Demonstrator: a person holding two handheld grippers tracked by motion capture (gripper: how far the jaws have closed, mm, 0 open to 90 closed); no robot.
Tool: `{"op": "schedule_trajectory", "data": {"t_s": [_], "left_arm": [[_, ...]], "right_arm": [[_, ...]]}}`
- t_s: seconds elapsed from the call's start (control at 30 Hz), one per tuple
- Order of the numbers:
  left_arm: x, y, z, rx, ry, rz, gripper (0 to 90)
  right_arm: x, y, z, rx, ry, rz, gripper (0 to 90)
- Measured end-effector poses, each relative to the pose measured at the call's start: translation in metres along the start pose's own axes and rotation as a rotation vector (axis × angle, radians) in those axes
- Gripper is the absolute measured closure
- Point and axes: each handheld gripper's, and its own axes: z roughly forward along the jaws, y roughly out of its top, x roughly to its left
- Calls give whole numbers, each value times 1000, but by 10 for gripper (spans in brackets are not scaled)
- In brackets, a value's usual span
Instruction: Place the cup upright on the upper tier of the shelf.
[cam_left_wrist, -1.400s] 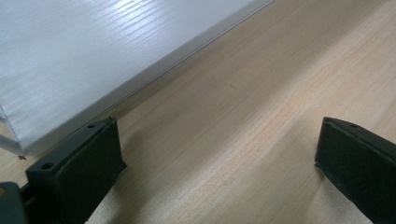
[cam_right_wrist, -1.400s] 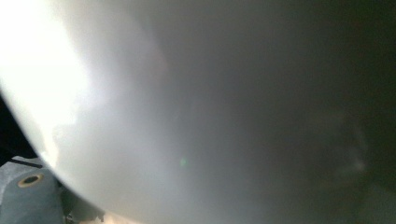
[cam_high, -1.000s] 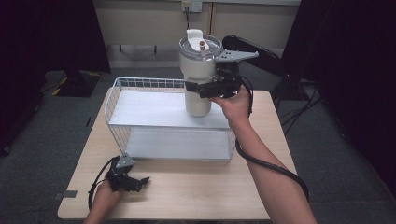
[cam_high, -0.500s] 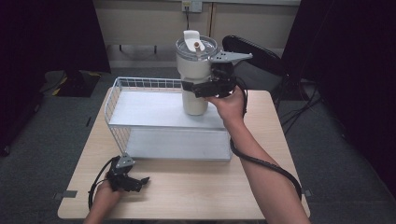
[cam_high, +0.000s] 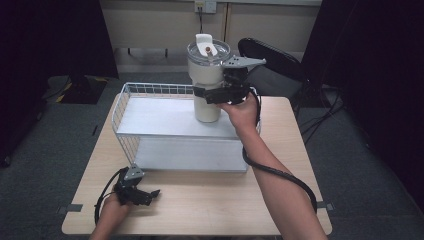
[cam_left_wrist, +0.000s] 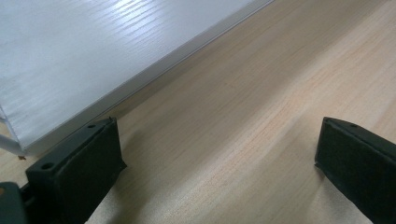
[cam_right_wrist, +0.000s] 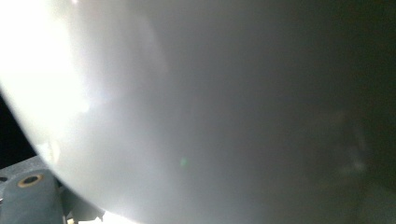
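both tongs are working apart: my right gripper (cam_high: 212, 94) is pinching the cream tumbler (cam_high: 207, 80) around its middle, holding it upright above the far right part of the white wire basket (cam_high: 150, 90), lid (cam_high: 208, 49) on top. my left gripper (cam_high: 146, 196) is resting near the tabletop's (cam_high: 210, 200) near left corner, jaws spread wide over bare wood, just beside the basket's front panel (cam_left_wrist: 93, 60).

Black right gripper (cam_high: 207, 94), grey three-cornered plate, black cable; black left gripper (cam_high: 145, 196), bare forearms
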Motion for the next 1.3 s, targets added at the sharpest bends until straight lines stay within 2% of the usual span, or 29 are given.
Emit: {"op": "schedule_trajectory", "data": {"t_s": [0.43,0.67,0.93,1.3], "left_arm": [[0,0,0,0,0,0,1],[0,0,0,0,0,0,0],[0,0,0,0,0,0,0],[0,0,0,0,0,0,0]], "right_arm": [[-4,-6,7,-1,-16,7,98],[-5,-9,6,-21,-17,17,97],[-4,-12,4,-28,-6,-13,95],[-4,-14,4,-31,-6,-20,92]]}}
